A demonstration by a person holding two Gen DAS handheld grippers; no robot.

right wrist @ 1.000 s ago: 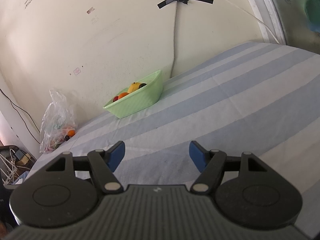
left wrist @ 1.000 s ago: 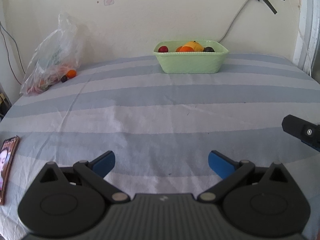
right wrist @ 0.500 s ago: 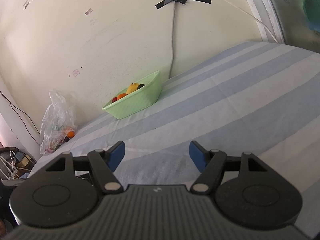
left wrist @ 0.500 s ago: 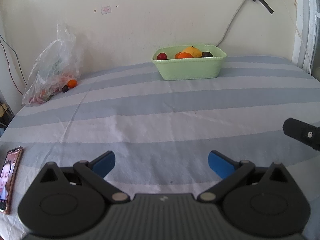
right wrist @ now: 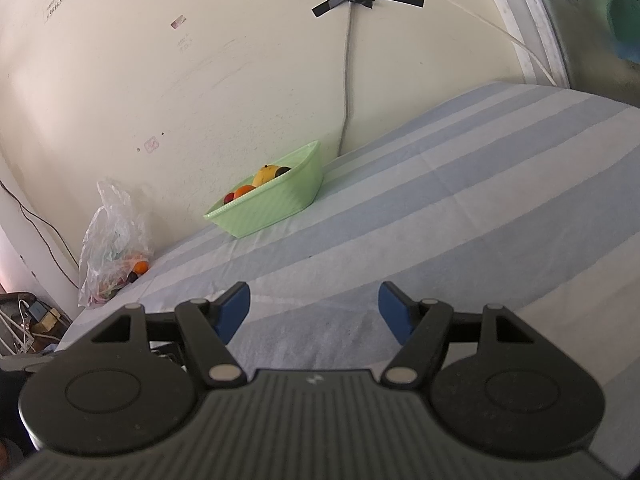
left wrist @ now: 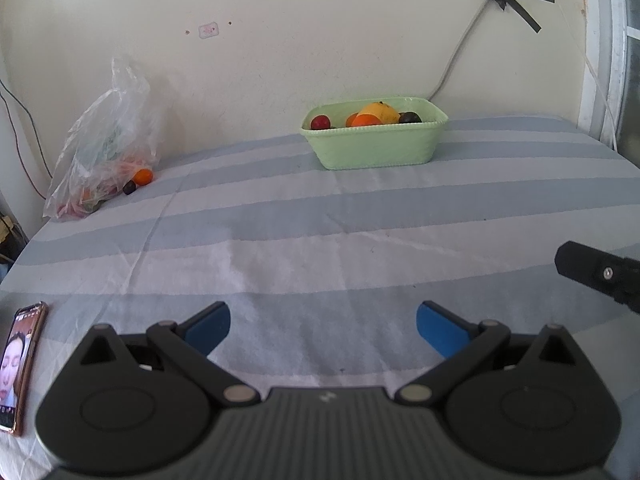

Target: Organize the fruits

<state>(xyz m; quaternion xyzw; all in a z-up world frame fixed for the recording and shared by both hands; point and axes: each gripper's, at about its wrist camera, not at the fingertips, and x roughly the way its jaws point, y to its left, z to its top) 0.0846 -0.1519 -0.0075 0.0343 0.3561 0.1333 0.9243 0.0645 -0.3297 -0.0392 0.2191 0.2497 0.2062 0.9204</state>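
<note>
No writing is readable; a small sticker [left wrist: 208,30] on the wall is too blurred. The clear bag [left wrist: 102,148] at far left hides most of its fruit. A green basket [left wrist: 376,145] of fruit sits far across the striped bedsheet [left wrist: 320,216]. Left tool [left wrist: 323,326] and right tool [right wrist: 314,306] both spread wide, empty. A phone [left wrist: 18,364] is cut off at near left.
</note>
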